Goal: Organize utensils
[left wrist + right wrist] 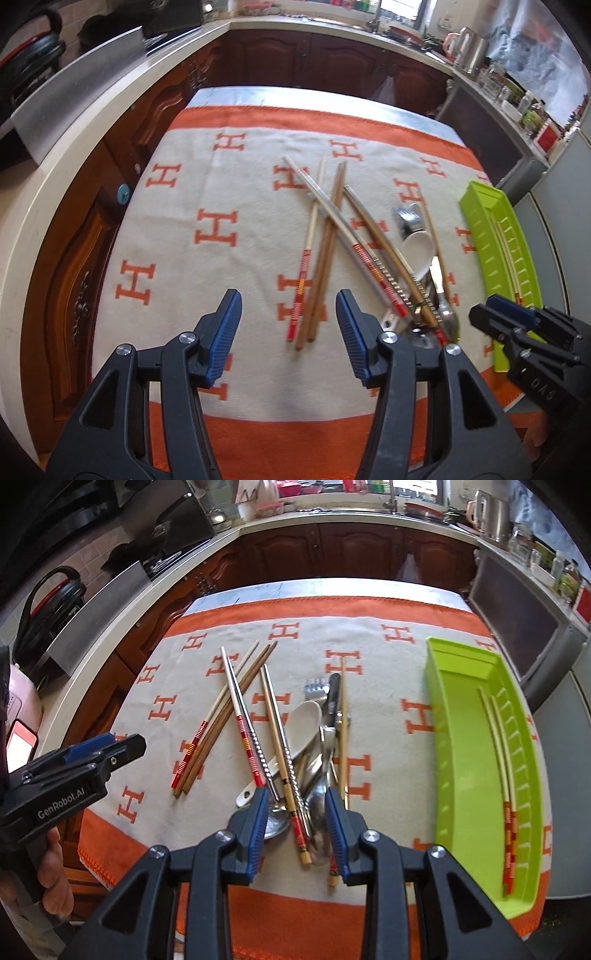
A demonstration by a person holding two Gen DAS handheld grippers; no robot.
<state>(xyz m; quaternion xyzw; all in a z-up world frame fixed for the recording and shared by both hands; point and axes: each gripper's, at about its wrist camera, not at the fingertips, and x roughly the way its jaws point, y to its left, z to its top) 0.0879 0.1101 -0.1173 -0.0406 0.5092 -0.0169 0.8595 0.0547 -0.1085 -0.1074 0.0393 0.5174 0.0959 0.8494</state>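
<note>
As we looked down along our own fingers, the left tongs (288, 325) stood with jaws apart and nothing between them, hanging over the near ends of the brown wooden chopsticks (221, 723) without touching. Our right tongs (297, 812) were parted too, narrower, poised above the handles at the near end of the utensil pile (306, 753); we could not tell whether a pad brushed anything, but nothing was clamped. Just beyond lay the pile on the orange-and-cream cloth (207, 184) that covered the worktop: a white spoon (304, 720), a fork (316, 688), a dark-handled knife (332, 694), and crossed metal and bamboo chopsticks. To the left of it sat the red-banded chopstick (192, 749) beside the brown pair. At the right edge of the cloth stood the green tray (454, 738), holding a pair of chopsticks (506, 775) against its ribbed far wall. Further off ran the dark wooden cabinets (354, 554).
</note>
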